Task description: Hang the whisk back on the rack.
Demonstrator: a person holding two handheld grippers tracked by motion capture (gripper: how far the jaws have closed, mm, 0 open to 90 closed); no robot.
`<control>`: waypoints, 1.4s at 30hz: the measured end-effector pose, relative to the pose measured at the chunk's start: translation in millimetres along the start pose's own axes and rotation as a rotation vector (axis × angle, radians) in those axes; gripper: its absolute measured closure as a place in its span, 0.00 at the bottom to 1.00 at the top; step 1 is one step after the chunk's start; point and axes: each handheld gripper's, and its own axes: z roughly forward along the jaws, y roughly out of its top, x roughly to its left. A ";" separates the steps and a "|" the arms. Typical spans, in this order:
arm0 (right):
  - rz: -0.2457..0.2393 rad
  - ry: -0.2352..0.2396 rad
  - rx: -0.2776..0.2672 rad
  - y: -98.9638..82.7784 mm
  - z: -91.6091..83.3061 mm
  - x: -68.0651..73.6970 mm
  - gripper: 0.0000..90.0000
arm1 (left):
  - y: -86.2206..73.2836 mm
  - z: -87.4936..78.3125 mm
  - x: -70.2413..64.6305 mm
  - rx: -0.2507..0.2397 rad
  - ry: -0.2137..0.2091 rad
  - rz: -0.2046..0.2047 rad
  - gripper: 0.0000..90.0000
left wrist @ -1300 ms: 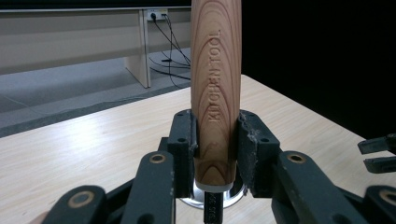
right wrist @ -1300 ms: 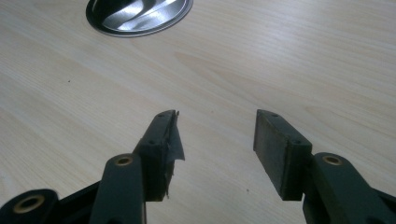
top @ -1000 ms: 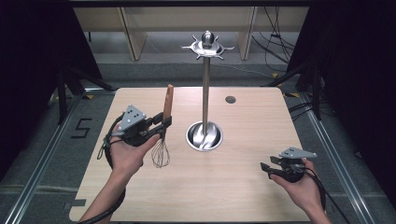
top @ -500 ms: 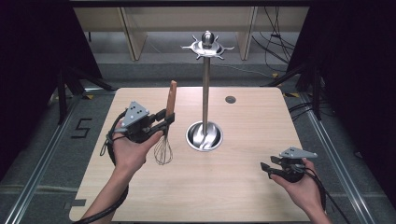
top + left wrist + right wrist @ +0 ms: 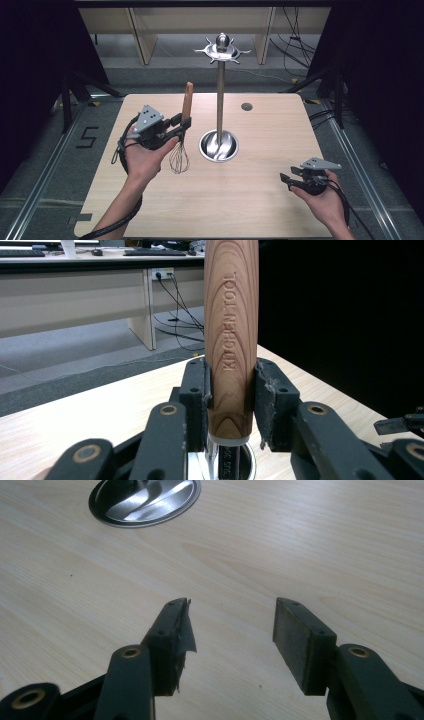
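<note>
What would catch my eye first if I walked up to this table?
Probably the whisk held upright left of centre, its wooden handle clamped in the left gripper. Next, the tall metal utensil stand rising mid-table from a round base. The right gripper hovers open, low at the near right.

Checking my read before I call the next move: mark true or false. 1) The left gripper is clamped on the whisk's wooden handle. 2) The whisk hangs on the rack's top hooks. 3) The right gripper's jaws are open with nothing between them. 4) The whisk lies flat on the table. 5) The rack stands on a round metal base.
1) True: the left gripper clamps the whisk by its wooden handle.
2) False: the rack has bare hooks; the whisk is held beside it.
3) True: the right gripper is open over the table.
4) False: it is upright, wires down.
5) True.
</note>
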 end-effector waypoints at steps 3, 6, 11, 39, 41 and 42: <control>-0.020 -0.010 -0.023 0.3 0.1 -3.9 0.54 | 1.7 0.5 -0.9 -0.002 -0.002 0.002 0.75; -0.009 0.000 -0.018 0.1 0.1 -4.1 0.54 | 4.1 1.2 -2.1 -0.006 0.000 0.009 0.75; 0.017 -0.017 -0.024 0.3 -1.1 -1.4 0.54 | 8.0 0.6 -4.6 -0.014 0.000 0.013 0.75; -0.003 -0.038 -0.046 0.0 -1.5 -3.9 0.54 | 27.3 7.9 -15.2 -0.049 -0.007 0.044 0.75; -0.003 -0.038 -0.046 -0.1 -1.6 -3.8 0.54 | 28.8 8.2 -16.4 -0.050 -0.006 0.049 0.75; -0.003 -0.038 -0.046 -0.1 -1.6 -3.8 0.54 | 29.6 8.5 -17.1 -0.054 -0.006 0.049 0.75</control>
